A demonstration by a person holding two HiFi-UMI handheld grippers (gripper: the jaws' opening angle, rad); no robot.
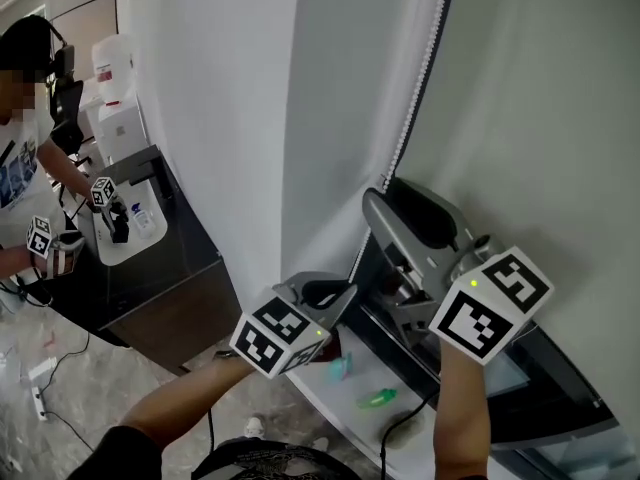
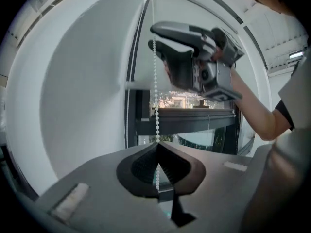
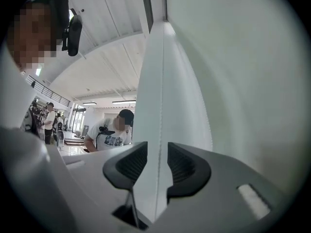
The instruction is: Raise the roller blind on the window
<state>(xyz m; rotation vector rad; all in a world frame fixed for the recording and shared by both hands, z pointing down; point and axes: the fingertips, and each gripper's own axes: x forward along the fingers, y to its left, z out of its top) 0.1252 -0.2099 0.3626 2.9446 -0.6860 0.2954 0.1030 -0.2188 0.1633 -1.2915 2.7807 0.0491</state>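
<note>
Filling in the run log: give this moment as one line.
left claw: shut on bead chain | right claw: open, higher up

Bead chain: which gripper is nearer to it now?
Left. The left gripper is shut on the bead chain; the right gripper is open higher up, with the chain beside it, not gripped.

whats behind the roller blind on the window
Below the bottom edge of the roller blind, window glass shows a building and trees outside, crossed by a dark frame bar. Higher up the blind hides the window.
</note>
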